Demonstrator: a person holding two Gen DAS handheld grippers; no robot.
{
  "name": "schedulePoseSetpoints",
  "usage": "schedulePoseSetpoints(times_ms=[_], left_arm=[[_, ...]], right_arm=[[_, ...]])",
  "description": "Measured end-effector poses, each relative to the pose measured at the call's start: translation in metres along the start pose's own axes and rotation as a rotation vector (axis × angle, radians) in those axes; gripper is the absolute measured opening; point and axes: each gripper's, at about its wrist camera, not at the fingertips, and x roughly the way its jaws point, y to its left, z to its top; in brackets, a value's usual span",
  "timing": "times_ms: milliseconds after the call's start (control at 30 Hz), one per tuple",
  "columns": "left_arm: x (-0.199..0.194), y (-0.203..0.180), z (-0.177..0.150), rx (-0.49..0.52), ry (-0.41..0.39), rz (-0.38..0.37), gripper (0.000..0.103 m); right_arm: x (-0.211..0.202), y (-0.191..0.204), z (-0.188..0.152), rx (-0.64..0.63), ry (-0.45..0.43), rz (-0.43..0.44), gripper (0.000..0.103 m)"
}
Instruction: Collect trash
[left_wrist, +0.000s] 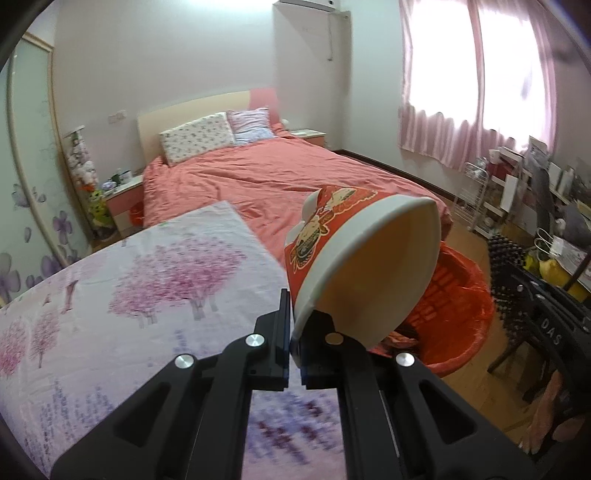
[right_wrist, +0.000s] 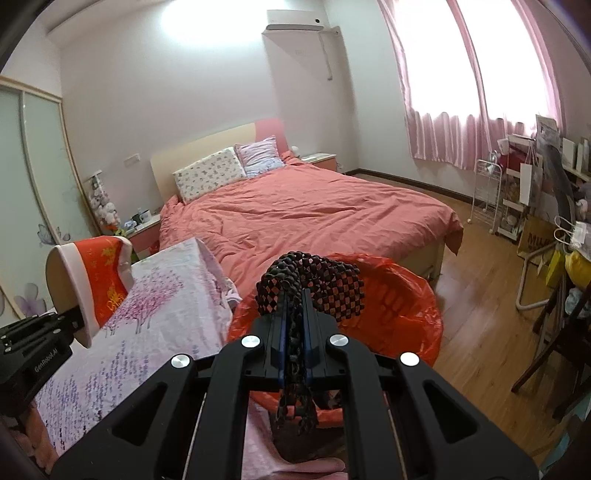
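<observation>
My left gripper is shut on the rim of an empty red-and-white paper noodle cup. The cup is tilted on its side with its mouth facing the camera. Just behind and below it, to the right, stands a bin lined with a red plastic bag. My right gripper is shut on a black beaded mesh piece, which bunches above the fingers and hangs down below them. It is held over the near side of the red-bagged bin. In the right wrist view the cup shows at the far left.
A table with a floral pink-and-purple cloth lies to the left of the bin. Behind it is a bed with a salmon cover. A dark wooden chair, bags and a white rack crowd the right wall. Wooden floor shows beside the bin.
</observation>
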Motion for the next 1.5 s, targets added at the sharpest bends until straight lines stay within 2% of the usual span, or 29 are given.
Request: schedulePoseSetpoints(times_ms=[433, 667, 733, 800, 867, 1033, 1167, 1400, 1467, 1500], left_arm=[[0.059, -0.057, 0.003, 0.026, 0.060, -0.168, 0.005], [0.095, -0.073, 0.005, 0.027, 0.099, -0.213, 0.005], [0.106, -0.077, 0.003, 0.023, 0.117, -0.219, 0.009], [0.114, -0.080, 0.001, 0.026, 0.133, -0.219, 0.019], [0.121, -0.082, -0.001, 0.033, 0.140, -0.204, 0.027], [0.125, -0.075, -0.006, 0.028, 0.147, -0.179, 0.030], [0.118, -0.065, -0.004, 0.022, 0.134, -0.154, 0.032], [0.079, -0.042, -0.004, 0.007, 0.084, -0.108, 0.040], [0.060, -0.034, -0.007, 0.008, 0.060, -0.094, 0.043], [0.048, -0.029, -0.010, 0.007, 0.045, -0.083, 0.047]], right_arm=[[0.021, -0.027, 0.001, 0.055, 0.022, 0.004, 0.007], [0.037, -0.040, 0.005, 0.114, 0.053, 0.057, 0.008], [0.043, -0.046, 0.006, 0.135, 0.069, 0.078, 0.008], [0.047, -0.049, 0.005, 0.147, 0.085, 0.082, 0.013], [0.049, -0.051, 0.003, 0.157, 0.095, 0.084, 0.024], [0.047, -0.051, 0.000, 0.164, 0.104, 0.079, 0.039], [0.040, -0.048, 0.002, 0.155, 0.096, 0.073, 0.044], [0.017, -0.034, 0.007, 0.122, 0.058, 0.054, 0.051], [0.004, -0.028, 0.006, 0.115, 0.038, 0.054, 0.060], [-0.005, -0.025, 0.004, 0.108, 0.025, 0.055, 0.062]])
